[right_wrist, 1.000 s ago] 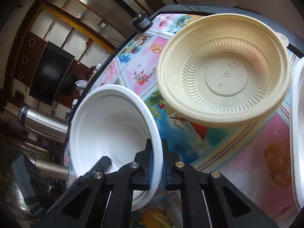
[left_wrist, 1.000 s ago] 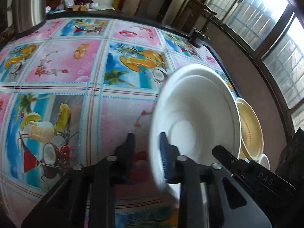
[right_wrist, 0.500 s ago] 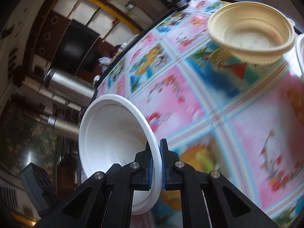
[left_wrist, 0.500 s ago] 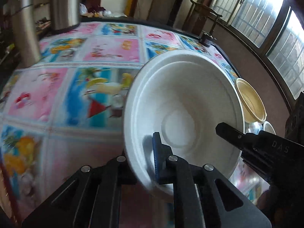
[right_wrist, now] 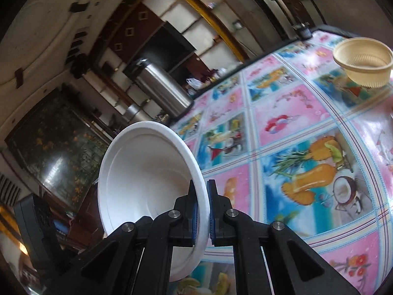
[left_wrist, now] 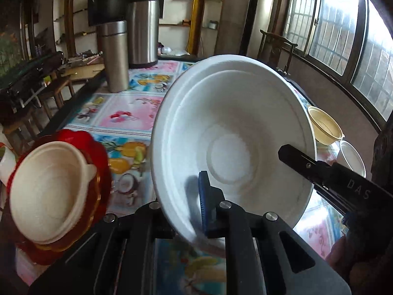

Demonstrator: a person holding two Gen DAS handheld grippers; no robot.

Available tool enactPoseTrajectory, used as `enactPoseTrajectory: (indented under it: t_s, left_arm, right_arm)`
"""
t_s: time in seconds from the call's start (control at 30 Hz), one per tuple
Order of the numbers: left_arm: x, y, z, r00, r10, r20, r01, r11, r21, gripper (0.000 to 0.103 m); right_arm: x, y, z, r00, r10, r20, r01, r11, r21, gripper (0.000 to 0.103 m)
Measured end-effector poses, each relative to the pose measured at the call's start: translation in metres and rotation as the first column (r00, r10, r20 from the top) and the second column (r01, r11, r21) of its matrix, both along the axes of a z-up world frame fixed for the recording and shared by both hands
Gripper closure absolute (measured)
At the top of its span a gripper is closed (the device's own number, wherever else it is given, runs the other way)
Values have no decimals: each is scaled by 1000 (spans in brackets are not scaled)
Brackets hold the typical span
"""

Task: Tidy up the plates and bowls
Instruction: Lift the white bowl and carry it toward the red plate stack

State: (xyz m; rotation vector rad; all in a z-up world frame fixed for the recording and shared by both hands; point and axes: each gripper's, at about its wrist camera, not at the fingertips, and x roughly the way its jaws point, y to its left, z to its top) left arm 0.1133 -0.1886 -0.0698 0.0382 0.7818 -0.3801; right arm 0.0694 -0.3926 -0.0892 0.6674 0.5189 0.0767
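Both grippers clamp one white bowl (left_wrist: 233, 147), tilted above the tablecloth (right_wrist: 307, 135) at frame centre: the left gripper (left_wrist: 194, 211) and right gripper (right_wrist: 202, 211) each pinch its rim. At lower left, blurred, a cream bowl (left_wrist: 49, 191) seemingly sits on red plates (left_wrist: 98, 162).

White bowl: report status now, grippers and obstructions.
Both grippers, left and right, shut on white bowl, lifted and tilted. Cream bowl on red plates sits left. Nothing blocking.
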Motion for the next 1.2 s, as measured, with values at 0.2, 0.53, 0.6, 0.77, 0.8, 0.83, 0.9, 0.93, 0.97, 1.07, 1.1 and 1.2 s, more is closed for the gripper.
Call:
enactPoseTrajectory:
  t_s: [0.2, 0.53, 0.6, 0.77, 0.8, 0.83, 0.9, 0.93, 0.97, 1.07, 1.1, 1.2]
  left_arm:
    - [-24, 27, 9, 999, 21, 47, -21, 1000, -6, 91]
    - [-39, 65, 8, 996, 55, 70, -54, 998, -9, 90]
    - [-41, 74, 6, 996, 63, 67, -63, 998, -12, 90]
    - [-44, 91, 0, 994, 86, 60, -85, 996, -20, 90]
    - [-44, 95, -1, 994, 91, 58, -90, 996, -22, 90]
    - [-45, 98, -2, 994, 94, 57, -93, 995, -23, 90]
    - [-45, 105, -4, 993, 103, 57, -102, 994, -27, 90]
    - [-46, 107, -4, 993, 106, 56, -105, 994, -30, 90]
    - [-46, 110, -5, 992, 110, 56, -108, 994, -32, 90]
    - [-45, 121, -7, 991, 122, 55, -120, 992, -43, 90]
    - [-45, 124, -7, 990, 127, 55, -125, 991, -47, 90]
    - [-44, 130, -9, 988, 140, 57, -137, 989, -51, 90]
  right_arm:
    - [-20, 28, 2, 997, 32, 69, -32, 999, -9, 96]
    - [-33, 70, 4, 993, 91, 78, -89, 996, -31, 96]
    - [-35, 82, 6, 992, 103, 79, -100, 994, -47, 96]
    - [-35, 101, 7, 988, 133, 74, -128, 990, -66, 96]
    - [-34, 106, 7, 988, 140, 70, -135, 988, -68, 96]
    - [-34, 109, 6, 987, 147, 68, -142, 987, -71, 96]
    - [-33, 117, 5, 985, 157, 66, -152, 985, -77, 96]
    - [-33, 121, 4, 985, 161, 65, -156, 985, -80, 96]
    - [-32, 124, 4, 984, 168, 63, -163, 983, -80, 96]
    - [-30, 136, 3, 981, 184, 61, -179, 980, -86, 96]
    - [-29, 140, 2, 980, 188, 60, -183, 979, -87, 96]
    - [-25, 149, 1, 978, 203, 54, -198, 976, -90, 96]
